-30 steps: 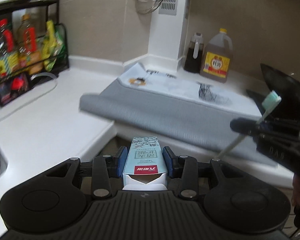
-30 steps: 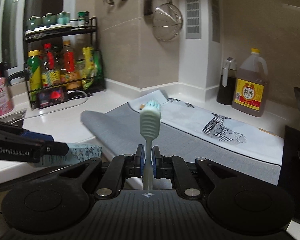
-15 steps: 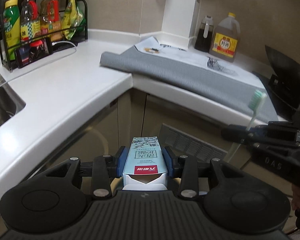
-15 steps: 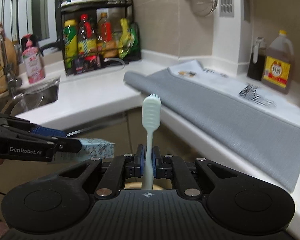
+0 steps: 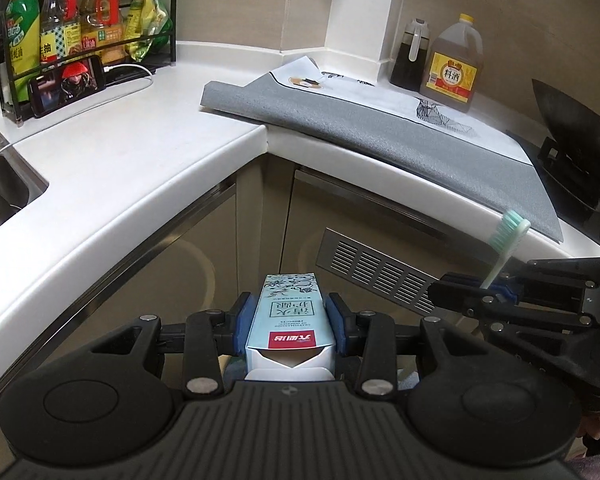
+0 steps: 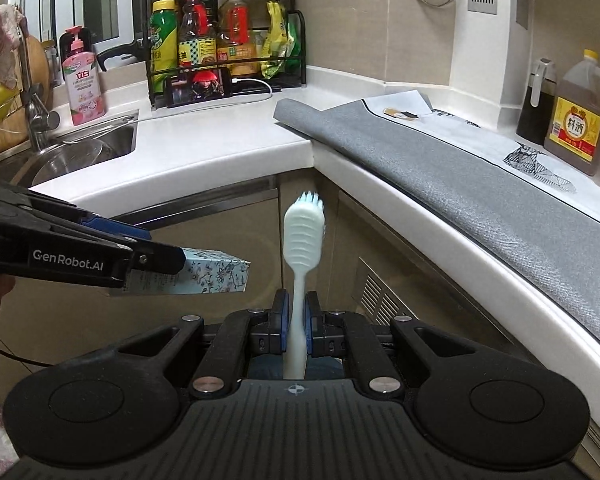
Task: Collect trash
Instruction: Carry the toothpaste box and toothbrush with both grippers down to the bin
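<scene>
My left gripper (image 5: 290, 320) is shut on a pale blue toothpaste box (image 5: 290, 314) with a red label, its open flap end toward the camera. The same box (image 6: 216, 276) sticks out of the left gripper (image 6: 168, 262) at the left of the right wrist view. My right gripper (image 6: 297, 322) is shut on the handle of a pale green toothbrush (image 6: 303, 236), head up. In the left wrist view the toothbrush (image 5: 508, 236) and right gripper (image 5: 484, 294) sit at the right. Both are held in front of the cabinet doors, below the counter edge.
A white corner countertop (image 5: 120, 152) carries a grey mat (image 5: 380, 132) that overhangs its edge. A steel sink (image 6: 88, 148) lies at the left, a bottle rack (image 6: 220, 40) with a phone (image 6: 198, 86) behind it, and a cooking wine jug (image 6: 578, 116) at the right. A vent grille (image 5: 380, 272) sits in the cabinet.
Both grippers have dropped from countertop level to below the counter edge, in front of the cabinets, each still holding its item. Over the last half second little has shifted.
</scene>
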Demonstrator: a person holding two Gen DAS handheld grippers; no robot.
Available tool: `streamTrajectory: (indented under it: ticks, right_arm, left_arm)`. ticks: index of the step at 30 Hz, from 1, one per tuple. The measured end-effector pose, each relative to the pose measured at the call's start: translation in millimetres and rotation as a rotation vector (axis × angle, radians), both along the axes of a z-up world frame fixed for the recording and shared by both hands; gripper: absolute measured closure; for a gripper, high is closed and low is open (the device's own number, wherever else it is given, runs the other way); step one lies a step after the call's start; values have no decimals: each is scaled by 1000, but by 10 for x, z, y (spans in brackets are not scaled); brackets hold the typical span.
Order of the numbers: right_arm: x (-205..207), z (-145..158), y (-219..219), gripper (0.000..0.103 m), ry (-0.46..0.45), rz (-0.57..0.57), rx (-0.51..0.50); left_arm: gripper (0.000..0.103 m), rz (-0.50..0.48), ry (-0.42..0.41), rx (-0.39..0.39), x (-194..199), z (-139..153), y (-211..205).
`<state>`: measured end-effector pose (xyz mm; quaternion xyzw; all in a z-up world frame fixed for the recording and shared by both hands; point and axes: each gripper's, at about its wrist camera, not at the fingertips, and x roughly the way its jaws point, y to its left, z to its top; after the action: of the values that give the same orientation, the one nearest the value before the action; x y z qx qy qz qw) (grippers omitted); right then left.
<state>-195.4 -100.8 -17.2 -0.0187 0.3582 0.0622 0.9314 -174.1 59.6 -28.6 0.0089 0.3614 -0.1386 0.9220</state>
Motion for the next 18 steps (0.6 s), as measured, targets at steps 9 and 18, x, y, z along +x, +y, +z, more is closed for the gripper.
streamTrajectory:
  ticks: [9, 18]
  right_arm:
    - [27, -16, 15, 94, 12, 5, 1]
    - [51, -51, 10, 94, 32, 9, 4]
  left_arm:
    - [59, 2, 14, 4, 24, -26, 0]
    - [59, 4, 34, 2, 59, -80, 4]
